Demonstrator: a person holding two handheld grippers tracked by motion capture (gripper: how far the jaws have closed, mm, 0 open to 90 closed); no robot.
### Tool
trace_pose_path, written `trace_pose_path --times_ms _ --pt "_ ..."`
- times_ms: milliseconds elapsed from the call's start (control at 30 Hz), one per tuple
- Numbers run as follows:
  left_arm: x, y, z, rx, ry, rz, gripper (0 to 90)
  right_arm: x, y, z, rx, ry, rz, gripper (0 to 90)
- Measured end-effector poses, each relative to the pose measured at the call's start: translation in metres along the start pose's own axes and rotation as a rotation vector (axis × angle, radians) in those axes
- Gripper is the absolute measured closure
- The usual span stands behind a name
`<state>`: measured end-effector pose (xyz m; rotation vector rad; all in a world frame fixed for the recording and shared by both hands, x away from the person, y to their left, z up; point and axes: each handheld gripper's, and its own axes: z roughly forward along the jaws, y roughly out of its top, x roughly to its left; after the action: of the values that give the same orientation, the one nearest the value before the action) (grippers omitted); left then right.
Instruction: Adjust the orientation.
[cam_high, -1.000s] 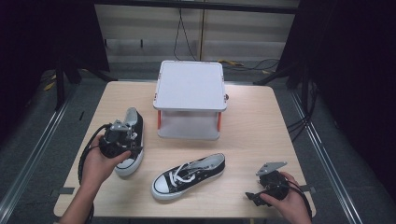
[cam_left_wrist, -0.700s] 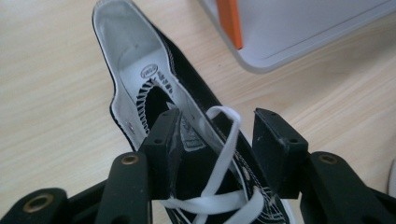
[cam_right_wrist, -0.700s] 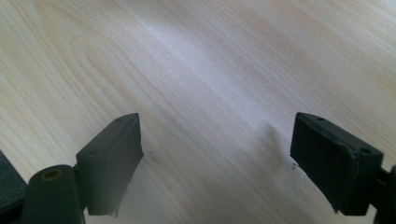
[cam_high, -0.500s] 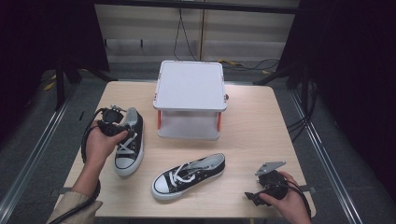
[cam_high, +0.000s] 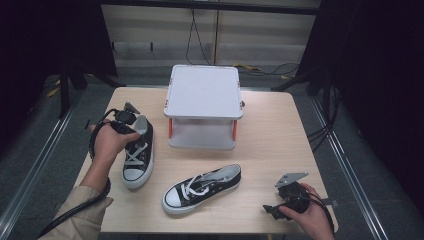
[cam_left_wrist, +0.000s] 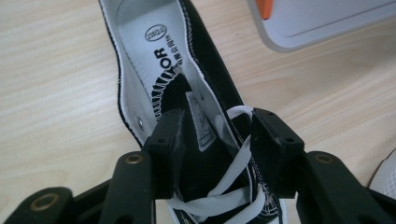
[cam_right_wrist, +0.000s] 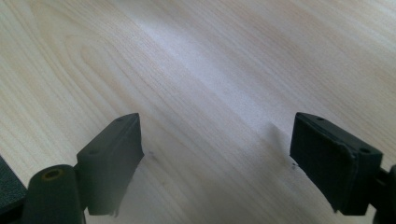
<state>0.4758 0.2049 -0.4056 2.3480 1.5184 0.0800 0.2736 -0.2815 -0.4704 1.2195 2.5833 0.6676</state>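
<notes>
A black-and-white sneaker (cam_high: 137, 160) lies at the table's left with its toe toward the near edge. My left gripper (cam_high: 131, 131) comes down on it by the tongue. In the left gripper view its jaws have just been closing, and my left gripper (cam_left_wrist: 217, 135) is shut on the sneaker (cam_left_wrist: 154, 60), with the tongue and laces between the pads. A second sneaker (cam_high: 202, 189) lies on its sole near the front middle. At the front right my right gripper (cam_high: 267, 210) stands open over bare wood, and my right gripper (cam_right_wrist: 217, 154) has nothing between its pads.
A white two-level stand (cam_high: 203, 92) with orange posts sits at the back middle of the wooden table (cam_high: 280, 135); its lower tray corner (cam_left_wrist: 317, 23) lies just beyond the held sneaker. Dark floor and cables surround the table.
My left hand has slid along the left sneaker toward its heel end, away from the near edge. The sneaker has hardly shifted. The right hand has stayed put.
</notes>
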Motion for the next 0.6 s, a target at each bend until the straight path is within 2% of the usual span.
trace_pose_path --times_ms 67,100,133,233,333,367,433,467,500,533,567,600 --pt "-0.001 0.004 0.0 0.022 0.015 -0.033 57.6 -0.001 -0.001 0.001 0.006 0.002 0.002 16.6" --pt "-0.001 0.006 0.0 0.013 0.02 -0.025 57.6 -0.001 -0.001 0.001 0.006 0.002 0.002 16.6" --pt "-0.002 0.008 0.001 0.015 0.029 -0.041 59.0 -0.001 -0.001 0.001 0.006 0.003 0.001 16.6" --pt "-0.003 0.011 0.006 0.029 0.028 -0.045 60.9 -0.002 -0.001 0.002 0.01 0.005 0.003 16.6" --pt "-0.005 0.012 0.014 0.03 0.044 -0.021 64.2 -0.002 -0.001 0.003 0.01 0.006 0.003 16.7" --pt "-0.004 0.012 0.015 0.03 0.049 -0.035 65.2 -0.002 -0.001 0.003 0.009 0.006 0.006 16.8" --pt "-0.003 0.013 0.016 0.037 0.051 -0.032 72.5 -0.002 -0.001 0.005 0.012 0.007 0.006 16.8" --pt "-0.002 0.013 0.016 0.039 0.036 -0.036 72.5 -0.002 -0.001 0.005 0.012 0.007 0.006 16.8" --pt "-0.001 0.013 0.017 0.032 -0.012 -0.053 77.6 -0.002 -0.001 0.005 0.018 0.01 0.006 16.9" --pt "-0.001 0.012 0.018 0.042 -0.016 -0.059 83.8 -0.002 -0.001 0.006 0.021 0.011 0.004 17.2" --pt "-0.002 0.011 0.019 0.035 -0.011 -0.041 85.4 -0.001 -0.001 0.006 0.019 0.012 0.003 17.4" --pt "-0.002 0.011 0.019 0.035 -0.011 -0.041 85.9 -0.002 -0.001 0.006 0.019 0.014 0.0 17.5"
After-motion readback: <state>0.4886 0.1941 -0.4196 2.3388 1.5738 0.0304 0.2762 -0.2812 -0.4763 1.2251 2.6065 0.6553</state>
